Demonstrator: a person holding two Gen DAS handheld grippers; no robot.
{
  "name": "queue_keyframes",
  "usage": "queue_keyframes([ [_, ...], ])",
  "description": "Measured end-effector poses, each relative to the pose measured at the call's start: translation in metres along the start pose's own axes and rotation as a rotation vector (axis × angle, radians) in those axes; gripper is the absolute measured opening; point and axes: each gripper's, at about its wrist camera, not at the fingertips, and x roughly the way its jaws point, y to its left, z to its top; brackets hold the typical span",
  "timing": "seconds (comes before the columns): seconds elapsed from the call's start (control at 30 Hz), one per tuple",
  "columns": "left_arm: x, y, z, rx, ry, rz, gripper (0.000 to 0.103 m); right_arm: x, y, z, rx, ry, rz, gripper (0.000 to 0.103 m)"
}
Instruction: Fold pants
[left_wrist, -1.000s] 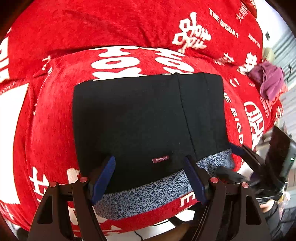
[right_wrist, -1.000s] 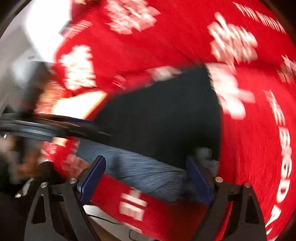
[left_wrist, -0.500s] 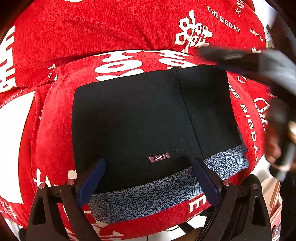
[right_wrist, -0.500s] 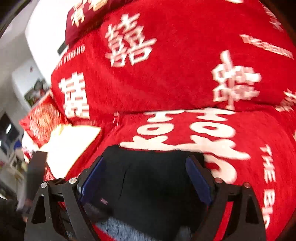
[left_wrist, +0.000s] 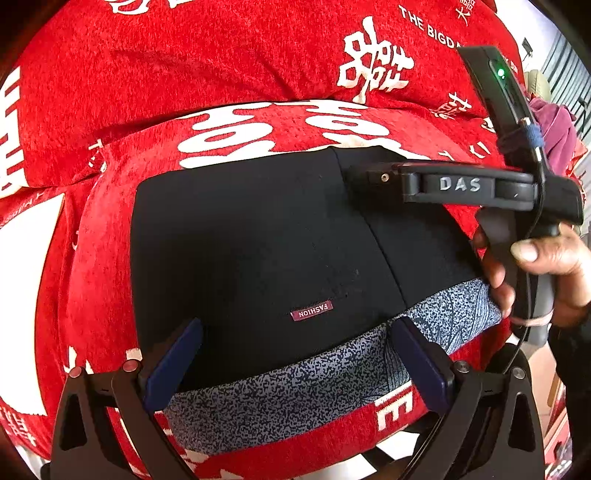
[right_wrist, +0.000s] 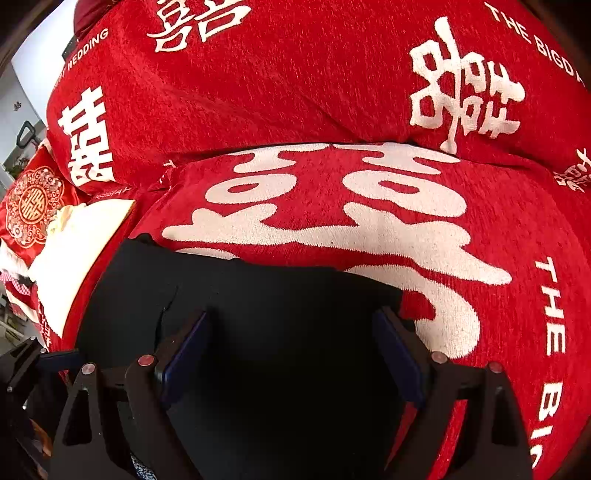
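We're late in the fold, we reckon: pants (left_wrist: 266, 251) lie as a flat black rectangle on the red sofa cover (left_wrist: 221, 74), speckled waistband (left_wrist: 295, 387) at the near edge. Next likely needs a last fold or tidy. Left gripper (left_wrist: 295, 363) is opening wide, astride the waistband w/o pinching; right gripper (right_wrist: 291, 356) is spread wide over the far part, empty.

We hold our left gripper (left_wrist: 295, 363) angled steeply downward, its jaws opening wide with nothing pressed between the pads. Our right gripper (right_wrist: 291, 354) tilts down too, jaws spread, our right hand (left_wrist: 535, 273) wrapped around its handle.
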Motion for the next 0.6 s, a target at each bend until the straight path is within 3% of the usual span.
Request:
queue_keyframes([
  [0.13,-0.01,0.009,0.002,-0.075,0.0,-0.057,0.102,-0.017,0.002,0.013,0.017,0.02,0.035,0.094],
  [0.23,-0.008,0.008,0.005,-0.106,0.01,-0.063,0.102,-0.046,-0.001,0.026,0.092,-0.092,0.153,0.095],
  [0.3,-0.008,0.006,0.005,-0.099,0.013,-0.056,0.102,-0.044,0.004,0.034,0.088,-0.095,0.174,0.097],
  [0.37,-0.011,0.008,0.004,-0.093,0.011,-0.054,0.102,-0.021,0.009,0.039,0.064,-0.021,0.153,0.098],
  [0.43,-0.016,0.012,0.002,-0.102,0.002,-0.048,0.102,0.019,0.005,0.035,0.051,0.115,0.053,0.098],
  [0.47,-0.018,0.016,0.001,-0.121,0.006,-0.044,0.102,0.028,0.003,0.034,0.047,0.139,0.027,0.098],
  [0.6,-0.023,0.037,-0.003,-0.213,0.014,-0.072,0.102,-0.007,0.006,0.033,0.051,0.056,0.03,0.098],
])
